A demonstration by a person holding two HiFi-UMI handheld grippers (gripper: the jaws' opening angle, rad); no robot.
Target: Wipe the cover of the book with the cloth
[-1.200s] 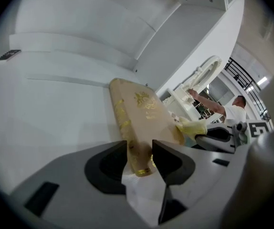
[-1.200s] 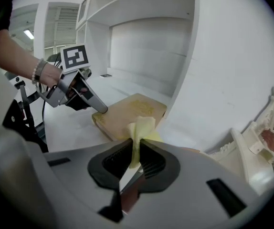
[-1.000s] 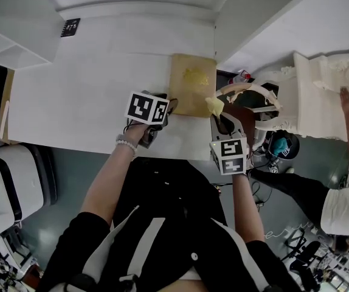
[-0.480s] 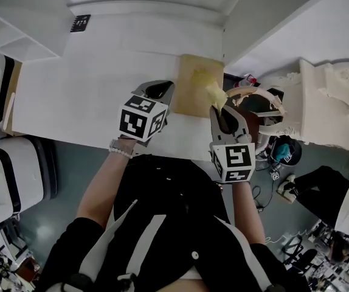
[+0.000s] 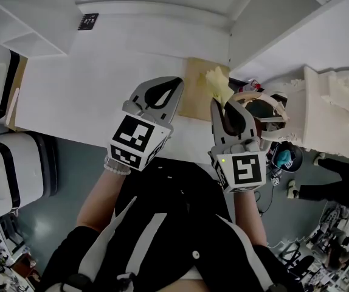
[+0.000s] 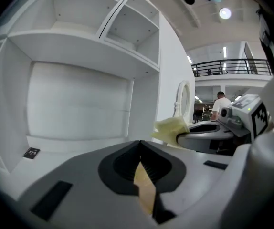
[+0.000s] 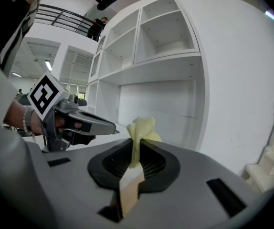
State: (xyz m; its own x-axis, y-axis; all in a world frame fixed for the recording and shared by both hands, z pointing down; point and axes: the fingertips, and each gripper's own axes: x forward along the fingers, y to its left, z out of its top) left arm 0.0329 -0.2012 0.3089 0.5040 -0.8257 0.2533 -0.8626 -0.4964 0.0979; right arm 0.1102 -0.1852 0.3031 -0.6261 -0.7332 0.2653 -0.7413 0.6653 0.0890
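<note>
- A white table (image 5: 83,96) stands against a white wall, with an open white shelf unit (image 5: 22,35) at its left end and grey floor (image 5: 71,163) in front.
- Carved white furniture (image 5: 326,108) stands off the table's right end.
- The book (image 5: 196,93) lies flat on the table's right end, tan cover up. Its long axis runs from the near edge towards the wall, and its right side is hidden behind the cloth.
- The person stands at the table's near edge with both grippers held side by side in front of the book, pointing roughly level towards the shelves.
- The right gripper (image 5: 218,105) has its jaws clamped on the yellow cloth (image 5: 218,81), which sticks out past the tips in a bunched tuft over the book's right side.
- The left gripper (image 5: 173,84) has its jaws pressed together, with no part of the book or cloth between them. Its tips are beside the book's left edge.
</note>
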